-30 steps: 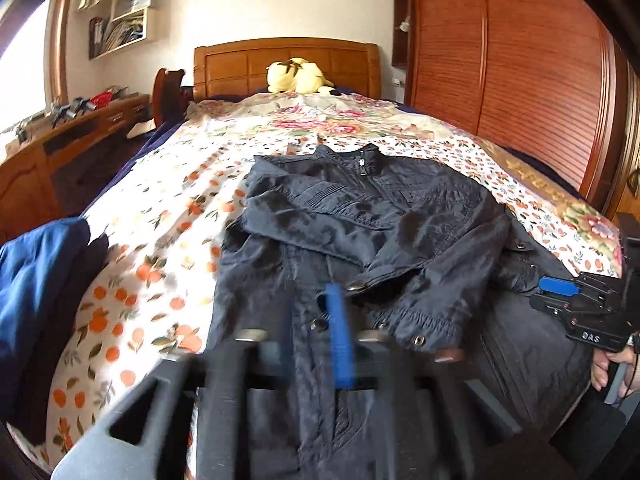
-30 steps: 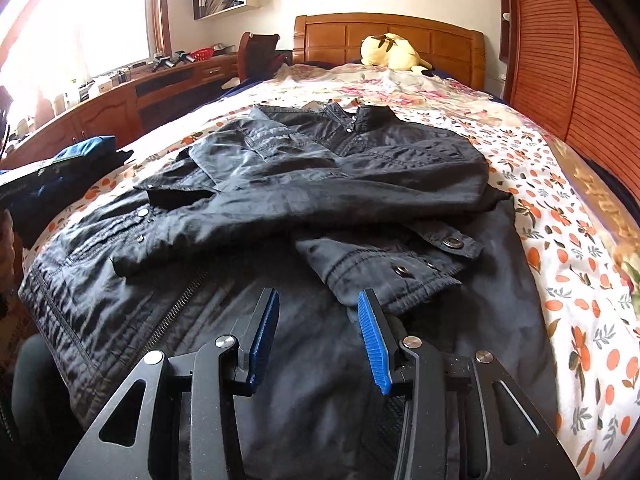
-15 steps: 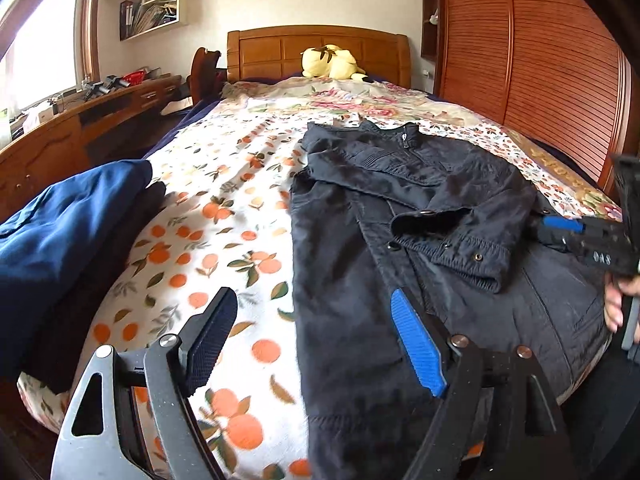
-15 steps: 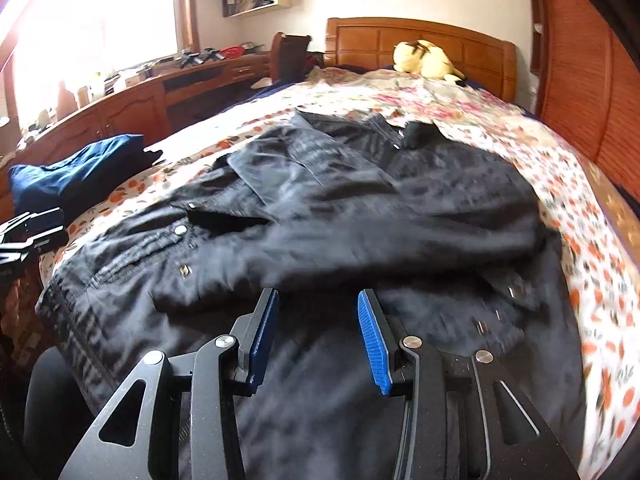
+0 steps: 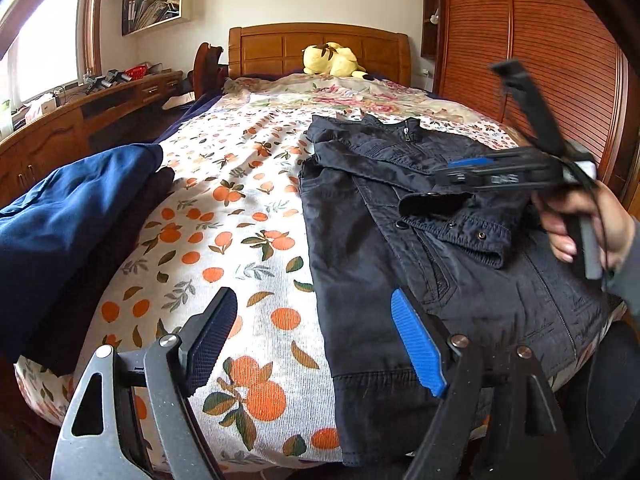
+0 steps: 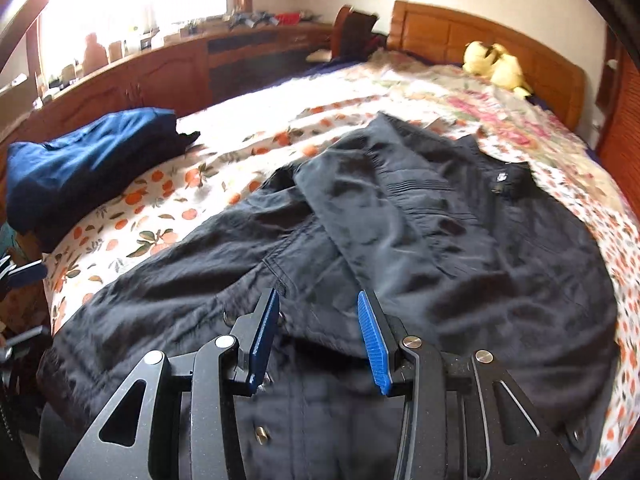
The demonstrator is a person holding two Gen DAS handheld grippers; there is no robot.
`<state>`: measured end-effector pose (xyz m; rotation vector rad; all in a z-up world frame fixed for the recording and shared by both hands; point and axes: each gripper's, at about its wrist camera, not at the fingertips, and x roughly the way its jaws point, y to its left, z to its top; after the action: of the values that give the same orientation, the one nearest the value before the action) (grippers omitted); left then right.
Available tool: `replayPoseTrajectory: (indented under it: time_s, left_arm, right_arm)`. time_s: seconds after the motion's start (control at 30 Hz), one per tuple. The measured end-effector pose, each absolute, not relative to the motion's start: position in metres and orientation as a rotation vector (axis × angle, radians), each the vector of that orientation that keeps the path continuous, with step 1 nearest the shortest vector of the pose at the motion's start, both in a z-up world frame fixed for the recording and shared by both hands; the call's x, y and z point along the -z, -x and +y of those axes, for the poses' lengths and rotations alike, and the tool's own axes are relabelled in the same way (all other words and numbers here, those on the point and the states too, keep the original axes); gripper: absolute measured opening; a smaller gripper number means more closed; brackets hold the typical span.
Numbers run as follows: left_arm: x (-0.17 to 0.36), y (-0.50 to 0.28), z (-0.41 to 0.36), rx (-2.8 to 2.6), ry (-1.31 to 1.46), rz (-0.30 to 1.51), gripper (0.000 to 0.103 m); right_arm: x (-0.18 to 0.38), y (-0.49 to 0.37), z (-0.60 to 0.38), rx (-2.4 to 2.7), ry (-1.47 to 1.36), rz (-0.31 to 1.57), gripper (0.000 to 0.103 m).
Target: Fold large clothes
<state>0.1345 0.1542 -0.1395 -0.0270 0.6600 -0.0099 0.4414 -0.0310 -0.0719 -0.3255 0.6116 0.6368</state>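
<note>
A black jacket (image 5: 392, 208) lies flat on the bed, collar toward the headboard, both sleeves folded across its front; it also fills the right wrist view (image 6: 420, 240). My left gripper (image 5: 316, 340) is wide open and empty, low over the jacket's left hem edge and the bedspread. My right gripper (image 6: 316, 332) is open and empty, just above the folded sleeve cuff near the jacket's middle. The right gripper also shows in the left wrist view (image 5: 472, 168), held by a hand above the sleeve.
The bed has an orange-print bedspread (image 5: 224, 240). A stack of folded blue and dark clothes (image 5: 60, 232) lies at the bed's left edge. A yellow plush toy (image 5: 332, 60) sits by the headboard. A wooden desk (image 5: 80, 120) runs left, wardrobe doors (image 5: 540, 60) right.
My left gripper opened wide and swung left to the jacket's left edge. My right gripper moved forward and leftward over the folded sleeves, staying open.
</note>
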Motion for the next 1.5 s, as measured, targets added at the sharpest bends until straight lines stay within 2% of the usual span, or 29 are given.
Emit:
replayPoseTrajectory:
  time_s: [0.2, 0.43, 0.6, 0.8, 0.9, 1.07, 1.5]
  left_arm:
    - [0.143, -0.132, 0.156, 0.009, 0.022, 0.664, 0.080]
    - [0.144, -0.131, 0.154, 0.012, 0.031, 0.682, 0.080]
    - [0.144, -0.129, 0.147, 0.020, 0.030, 0.685, 0.080]
    - [0.148, -0.130, 0.135, 0.029, 0.022, 0.700, 0.080]
    - [0.150, -0.132, 0.131, 0.035, 0.015, 0.710, 0.080]
    - [0.153, -0.136, 0.124, 0.036, 0.007, 0.728, 0.080]
    - [0.167, -0.145, 0.114, 0.024, -0.006, 0.782, 0.080]
  right_arm:
    - [0.113, -0.463, -0.009, -0.652, 0.382, 0.801, 0.042]
    - [0.105, -0.437, -0.042, -0.696, 0.295, 0.718, 0.043]
    - [0.097, -0.376, -0.103, -0.662, 0.270, 0.617, 0.043]
    - [0.106, -0.335, -0.188, -0.512, 0.240, 0.584, 0.043]
    - [0.115, -0.323, -0.228, -0.397, 0.247, 0.585, 0.048]
    - [0.138, -0.314, -0.288, -0.289, 0.197, 0.634, 0.052]
    - [0.158, -0.312, -0.327, -0.255, 0.114, 0.699, 0.057]
